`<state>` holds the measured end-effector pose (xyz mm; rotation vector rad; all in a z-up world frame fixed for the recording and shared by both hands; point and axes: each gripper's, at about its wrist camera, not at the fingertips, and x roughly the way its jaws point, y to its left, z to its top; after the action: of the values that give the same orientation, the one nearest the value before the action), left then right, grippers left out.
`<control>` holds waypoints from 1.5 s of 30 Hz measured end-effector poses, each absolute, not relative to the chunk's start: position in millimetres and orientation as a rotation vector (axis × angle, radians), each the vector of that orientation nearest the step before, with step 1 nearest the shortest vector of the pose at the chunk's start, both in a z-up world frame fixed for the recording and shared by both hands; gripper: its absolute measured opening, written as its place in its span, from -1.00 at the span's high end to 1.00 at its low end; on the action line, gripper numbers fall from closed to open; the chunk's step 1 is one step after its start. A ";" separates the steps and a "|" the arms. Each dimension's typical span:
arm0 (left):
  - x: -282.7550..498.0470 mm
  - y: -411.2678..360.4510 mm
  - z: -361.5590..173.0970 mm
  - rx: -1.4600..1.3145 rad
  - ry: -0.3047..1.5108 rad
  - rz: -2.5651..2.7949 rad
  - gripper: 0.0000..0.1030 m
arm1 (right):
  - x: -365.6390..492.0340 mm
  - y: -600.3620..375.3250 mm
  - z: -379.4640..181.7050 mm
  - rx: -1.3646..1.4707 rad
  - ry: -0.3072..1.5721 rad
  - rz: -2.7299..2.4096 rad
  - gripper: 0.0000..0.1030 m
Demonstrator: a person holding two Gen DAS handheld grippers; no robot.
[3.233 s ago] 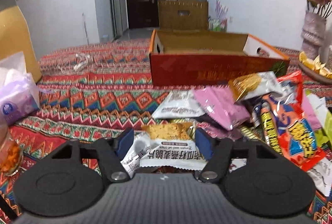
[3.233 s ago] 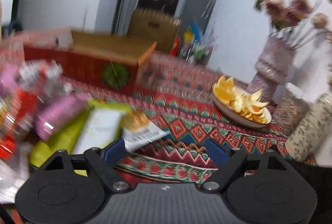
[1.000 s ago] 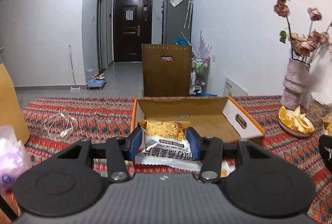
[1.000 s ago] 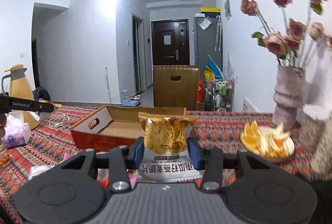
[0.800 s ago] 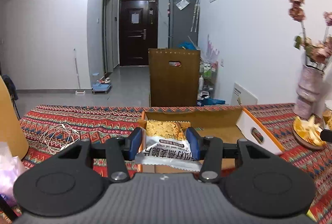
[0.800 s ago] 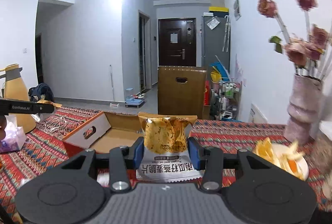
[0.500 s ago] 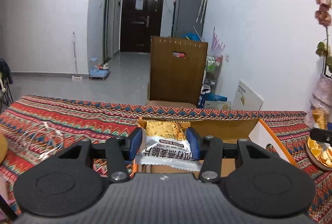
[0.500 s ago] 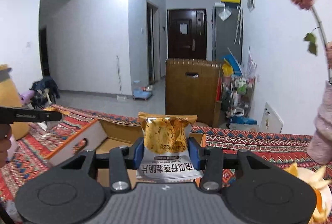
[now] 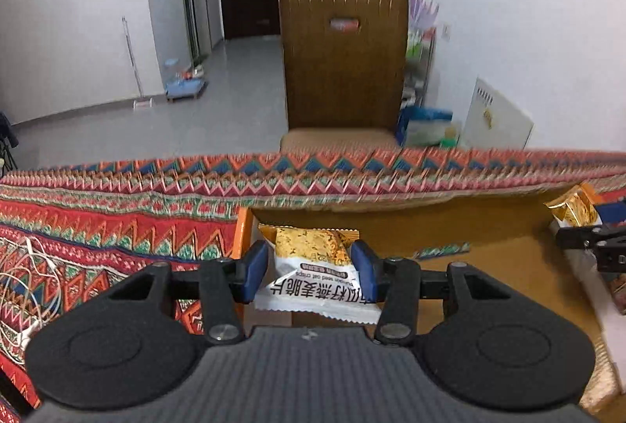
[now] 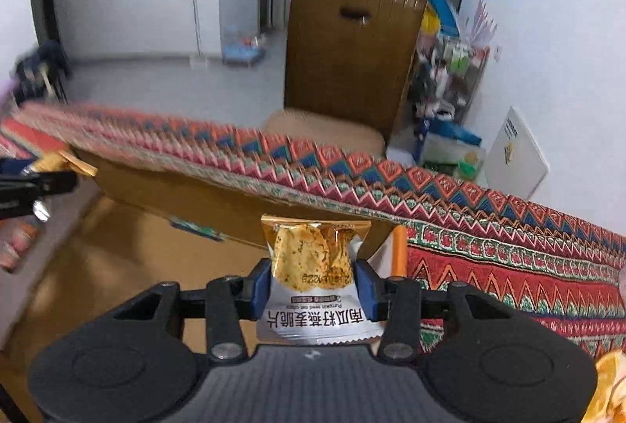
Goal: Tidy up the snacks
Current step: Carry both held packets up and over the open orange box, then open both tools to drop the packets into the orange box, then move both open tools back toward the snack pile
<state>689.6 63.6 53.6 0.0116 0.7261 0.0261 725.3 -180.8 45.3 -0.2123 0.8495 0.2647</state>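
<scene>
So both hands are loaded right now. Over on the left, the left gripper has its blue pads pinching a crisp packet by the sides, hanging just over the near left corner of the cardboard box, right inside the orange left wall. Further right, the right gripper is clamped the same way on a second crisp packet, sitting over the box's right end next to the orange right wall.

Progress-wise I'd call it early-ish: the box floor looks basically bare apart from a small flat wrapper near the back wall, so these two still need dropping. How many snacks are left outside the box I can't tell from here.

Room to move: plenty of open floor between the two grippers, and they're well apart. The edges to mind are the side walls right beside each packet and the tall back flap ahead. Beyond that it's just patterned tablecloth, and a chair past the table edge.
</scene>
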 end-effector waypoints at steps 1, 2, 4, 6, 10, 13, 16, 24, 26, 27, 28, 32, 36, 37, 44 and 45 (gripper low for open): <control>692.3 64.9 51.7 0.001 0.740 0.017 0.05 | 731.3 -175.2 39.3 -0.242 0.868 0.255 0.14; 695.2 65.2 51.4 -0.013 0.742 0.005 0.05 | 735.5 -170.9 33.8 -0.264 0.885 0.248 0.13; 694.2 66.7 54.0 -0.022 0.731 -0.003 -0.02 | 741.2 -162.7 25.3 -0.305 0.903 0.244 0.11; 696.5 68.2 54.3 -0.010 0.730 0.008 -0.12 | 744.5 -155.4 20.9 -0.359 0.898 0.232 -0.10; 696.0 78.2 58.7 -0.054 0.740 -0.010 -0.12 | 744.1 -152.0 22.9 -0.364 0.889 0.233 -0.38; 687.1 81.7 70.6 -0.053 0.726 -0.011 -0.19 | 737.0 -155.2 33.2 -0.349 0.871 0.238 -0.40; 669.6 80.9 89.5 -0.045 0.700 -0.013 -0.34 | 723.5 -164.0 50.4 -0.329 0.849 0.238 -0.41; 581.2 73.4 156.8 -0.064 0.589 -0.078 -0.66 | 640.6 -192.7 113.3 -0.234 0.740 0.278 -0.62; 550.8 72.8 170.5 -0.070 0.553 -0.100 -0.74 | 619.0 -197.7 125.7 -0.226 0.714 0.285 -0.63; 534.2 73.1 176.6 -0.075 0.537 -0.111 -0.77 | 605.5 -200.7 132.2 -0.219 0.701 0.291 -0.63; 518.1 73.6 181.0 -0.082 0.522 -0.123 -0.83 | 592.5 -203.4 138.0 -0.213 0.692 0.297 -0.64; 453.3 73.0 186.0 -0.088 0.500 -0.170 -0.88 | 537.3 -214.0 156.6 -0.188 0.637 0.321 -0.71; 388.1 68.6 181.0 -0.035 0.464 -0.176 -0.92 | 478.1 -227.0 163.9 -0.138 0.585 0.357 -0.77; 369.4 70.6 178.5 -0.033 0.447 -0.180 -0.95 | 464.7 -230.0 163.8 -0.129 0.571 0.363 -0.80; 264.4 77.3 152.3 -0.058 0.366 -0.148 -1.00 | 372.1 -239.8 140.1 -0.055 0.524 0.398 -0.86; 250.1 78.5 146.8 -0.059 0.356 -0.147 -1.00 | 358.0 -239.7 135.4 -0.052 0.519 0.409 -0.86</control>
<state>250.1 78.5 146.8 -0.0587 0.3565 -0.1468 358.0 -239.7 135.4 -0.0523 0.5188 0.4088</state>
